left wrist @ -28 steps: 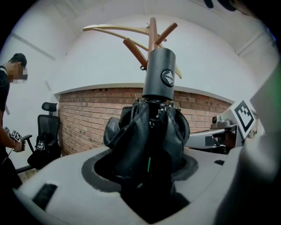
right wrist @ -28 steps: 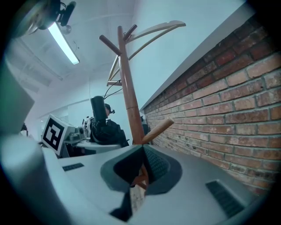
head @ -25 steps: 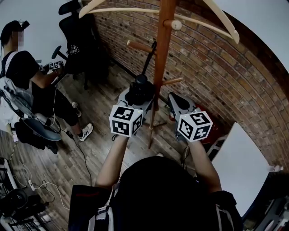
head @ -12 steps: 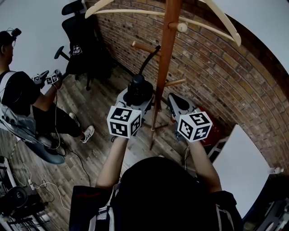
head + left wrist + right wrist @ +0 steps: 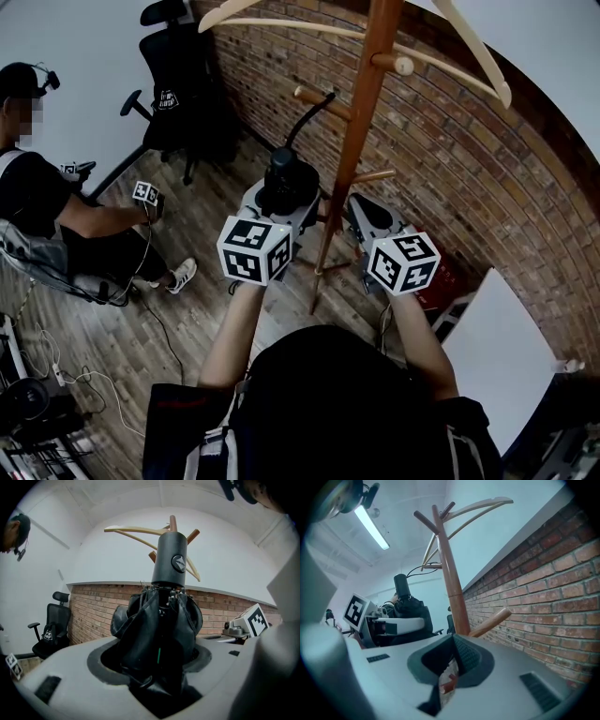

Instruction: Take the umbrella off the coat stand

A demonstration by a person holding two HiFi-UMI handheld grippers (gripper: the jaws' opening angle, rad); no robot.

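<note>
Folds of the black umbrella (image 5: 157,630) are clamped between the jaws of the left claw (image 5: 157,667); the jaws are pressed onto the bunched fabric from both sides, and the round handle end is seen standing up above them. In the head view the umbrella (image 5: 284,183) is held upright in the left claw (image 5: 281,204), just to the left of the coat stand (image 5: 361,131) and not touching its pole; a thin dark strap (image 5: 305,122) is seen running from the umbrella's top up to a wooden peg (image 5: 314,98) on the stand; whether it is looped over that peg cannot be told.

The right claw (image 5: 367,214) is held on the other side of the pole, near it; in its own view the jaws of the right claw (image 5: 452,667) are drawn together to a narrow slit, with nothing gripped between them; the coat stand (image 5: 450,588) rises just beyond, and the umbrella (image 5: 401,590) is seen to its left. A brick wall (image 5: 450,159) is seen behind the stand, with a wooden floor (image 5: 187,300) below.
</note>
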